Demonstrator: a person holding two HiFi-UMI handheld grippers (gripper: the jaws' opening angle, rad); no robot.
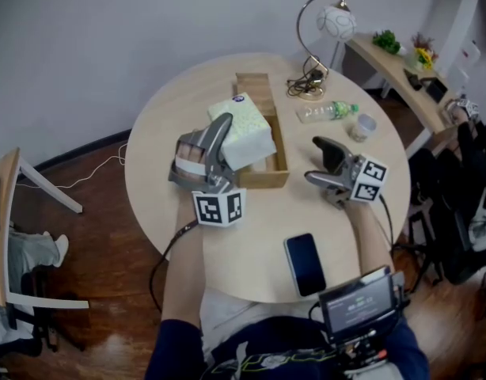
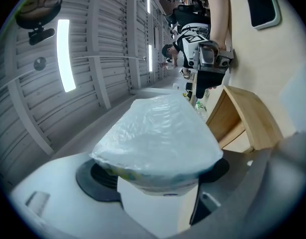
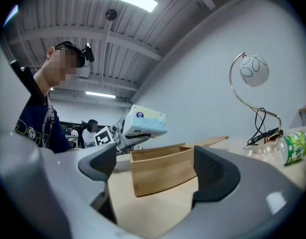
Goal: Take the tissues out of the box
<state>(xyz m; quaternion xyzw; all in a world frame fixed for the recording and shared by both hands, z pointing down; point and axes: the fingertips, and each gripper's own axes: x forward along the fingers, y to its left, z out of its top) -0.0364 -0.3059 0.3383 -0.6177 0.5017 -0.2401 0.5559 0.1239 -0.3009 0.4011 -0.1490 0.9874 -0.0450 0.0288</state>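
The round wooden table (image 1: 227, 260) carries an open wooden box (image 1: 279, 145) near its middle. The pack of tissues (image 1: 243, 129), wrapped in soft plastic, is already out of the box: it hangs above the box's left rim, apart from the wood, clamped between the pads of the left gripper (image 1: 215, 145). The right gripper (image 1: 318, 161) has its jaws spread with nothing between them; it only looks at the box from the right side.

The risk, as I judge it, is the grip itself. The pads seem to hold only one end of the pack, and the wrap is smooth and gives way, so the pack could slide out and drop back into the box or onto the table.

The left gripper points a little upward, across the box. The right gripper lies level and low, just beside the box, not touching it.
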